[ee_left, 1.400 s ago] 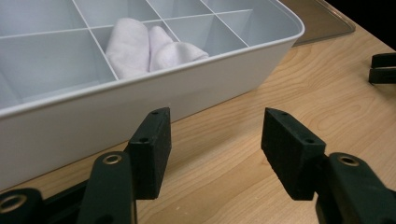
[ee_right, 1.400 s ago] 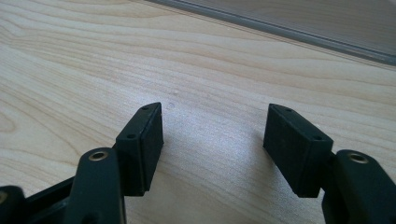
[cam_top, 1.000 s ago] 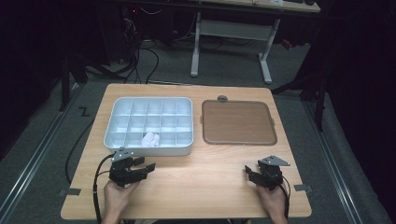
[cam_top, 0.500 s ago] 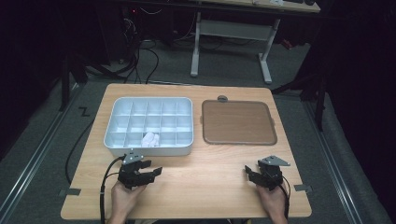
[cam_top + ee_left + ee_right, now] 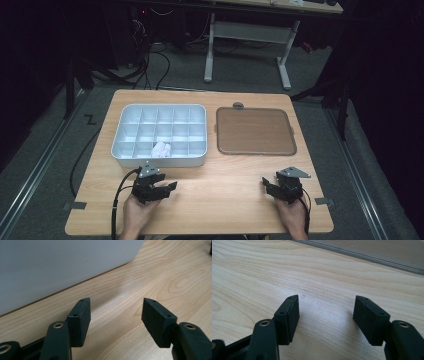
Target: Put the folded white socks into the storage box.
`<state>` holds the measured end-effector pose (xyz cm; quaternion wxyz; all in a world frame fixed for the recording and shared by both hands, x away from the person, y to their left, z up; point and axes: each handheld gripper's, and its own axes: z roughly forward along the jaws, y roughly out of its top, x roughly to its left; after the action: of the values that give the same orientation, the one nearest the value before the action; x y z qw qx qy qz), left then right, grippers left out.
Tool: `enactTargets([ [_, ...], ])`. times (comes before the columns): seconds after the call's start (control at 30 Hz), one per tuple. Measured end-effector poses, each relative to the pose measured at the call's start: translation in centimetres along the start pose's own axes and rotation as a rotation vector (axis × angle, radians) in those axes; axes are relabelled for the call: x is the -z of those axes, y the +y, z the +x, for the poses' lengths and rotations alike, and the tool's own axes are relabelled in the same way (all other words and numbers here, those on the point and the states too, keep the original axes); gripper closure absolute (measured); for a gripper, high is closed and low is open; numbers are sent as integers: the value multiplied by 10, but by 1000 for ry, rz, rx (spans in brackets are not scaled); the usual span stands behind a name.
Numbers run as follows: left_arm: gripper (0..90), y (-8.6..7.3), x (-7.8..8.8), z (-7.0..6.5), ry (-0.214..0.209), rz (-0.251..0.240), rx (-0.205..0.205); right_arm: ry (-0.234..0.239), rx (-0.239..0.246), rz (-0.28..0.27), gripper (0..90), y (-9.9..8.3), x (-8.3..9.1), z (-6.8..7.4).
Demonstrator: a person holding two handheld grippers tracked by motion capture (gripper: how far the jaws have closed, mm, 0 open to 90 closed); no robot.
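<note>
Left hand-held gripper [image 5: 167,187] has drifted right along the surface [image 5: 220,200], jaws wide and empty, the crumpled white thing [image 5: 161,149] sitting in the tray [image 5: 157,161] just ahead, so probably lining up; right hand-held gripper [image 5: 267,184] idles, equally agape.

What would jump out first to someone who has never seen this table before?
Probably the pale divided organizer tray on the left half of the wooden table, with a crumpled white wad in one compartment of its near row. Beside it, on the right half, lies a flat brown tray. Near the front edge, hands hold the left gripper and right gripper, both with jaws open over bare wood.
</note>
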<state>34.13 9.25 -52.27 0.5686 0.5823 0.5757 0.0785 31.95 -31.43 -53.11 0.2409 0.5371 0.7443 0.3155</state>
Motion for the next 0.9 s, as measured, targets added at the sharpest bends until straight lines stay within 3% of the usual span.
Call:
enactTargets([
  [0.23,393,-6,-8,2,32,-6,-37,0,1,-1,383,0,0,0],
  [0.37,388,-10,-12,2,49,-27,-82,0,0,0,383,0,0,0],
  [0.73,378,-13,-19,4,82,-42,-123,0,1,-1,383,0,0,0],
  [0.9,375,-15,-23,6,97,-55,-166,0,0,0,383,0,0,0],
])
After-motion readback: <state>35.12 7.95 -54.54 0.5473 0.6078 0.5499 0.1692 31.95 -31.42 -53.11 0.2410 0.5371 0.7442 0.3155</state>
